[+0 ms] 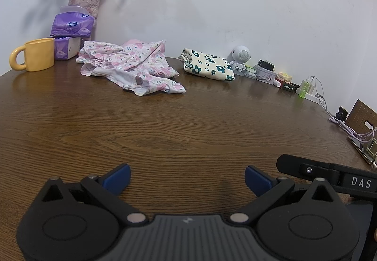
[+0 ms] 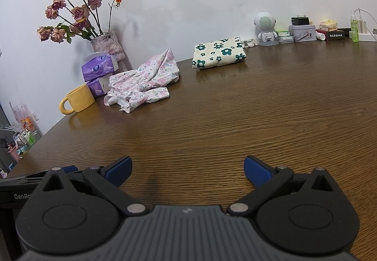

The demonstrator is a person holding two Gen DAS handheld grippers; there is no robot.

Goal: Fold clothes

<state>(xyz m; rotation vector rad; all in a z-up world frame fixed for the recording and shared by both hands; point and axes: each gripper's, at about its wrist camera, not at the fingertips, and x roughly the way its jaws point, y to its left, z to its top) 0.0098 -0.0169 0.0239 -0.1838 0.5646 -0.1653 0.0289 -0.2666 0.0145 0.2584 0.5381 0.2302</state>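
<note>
A crumpled pink-flowered garment lies at the back of the wooden table, near the wall. To its right rests a folded cream cloth with dark green flowers. My left gripper hovers low over the table's near side, open, nothing between its blue pads. My right gripper is likewise open and empty, well short of both cloths. Part of the right gripper's body shows at the right of the left wrist view.
A yellow mug, two purple tissue packs and a vase of dried roses stand at the back left. A white robot-shaped speaker, tins, bottles and cables line the wall at the right.
</note>
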